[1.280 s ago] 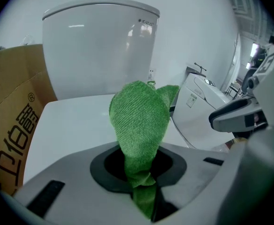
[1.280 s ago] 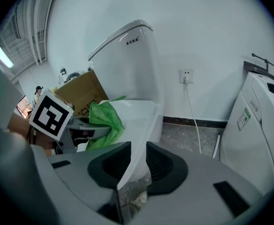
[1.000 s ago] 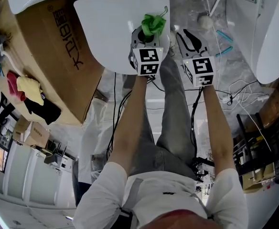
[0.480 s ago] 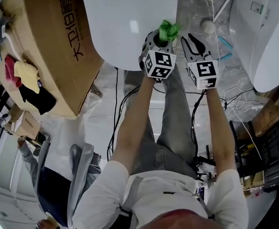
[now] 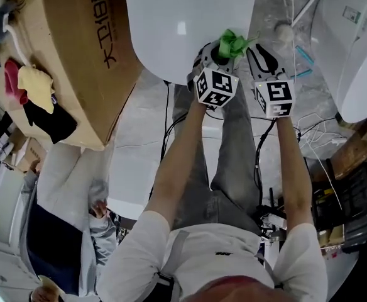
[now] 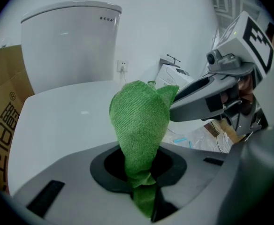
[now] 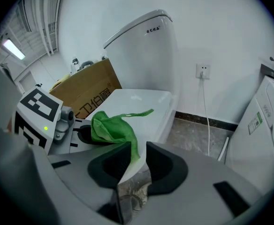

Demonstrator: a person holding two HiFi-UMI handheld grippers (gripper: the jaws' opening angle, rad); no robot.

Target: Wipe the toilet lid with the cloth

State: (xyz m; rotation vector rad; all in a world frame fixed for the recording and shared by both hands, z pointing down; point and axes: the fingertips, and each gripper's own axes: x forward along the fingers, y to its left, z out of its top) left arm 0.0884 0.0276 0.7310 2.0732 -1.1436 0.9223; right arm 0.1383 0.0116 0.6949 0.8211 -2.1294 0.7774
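Observation:
The white toilet lid (image 5: 177, 36) lies shut at the top of the head view, below the tank (image 6: 71, 41). My left gripper (image 5: 224, 48) is shut on a green cloth (image 5: 232, 43) and holds it bunched and upright over the lid's right front edge. In the left gripper view the cloth (image 6: 139, 121) rises from between the jaws over the lid (image 6: 66, 121). I cannot tell whether it touches the lid. My right gripper (image 5: 259, 52) hovers just right of the left one, off the lid, jaws together and nothing in them. In its view the cloth (image 7: 111, 128) trails a thin tail.
A large cardboard box (image 5: 76, 61) stands against the toilet's left side. A second white toilet (image 5: 353, 49) stands at the right. Cables (image 5: 315, 124) run over the marble floor. Another person (image 5: 70, 219) stands at the lower left. A wall socket (image 7: 202, 71) sits behind.
Both grippers and the cloth have drifted right along the lid's front edge. The other person has come into view at the lower left.

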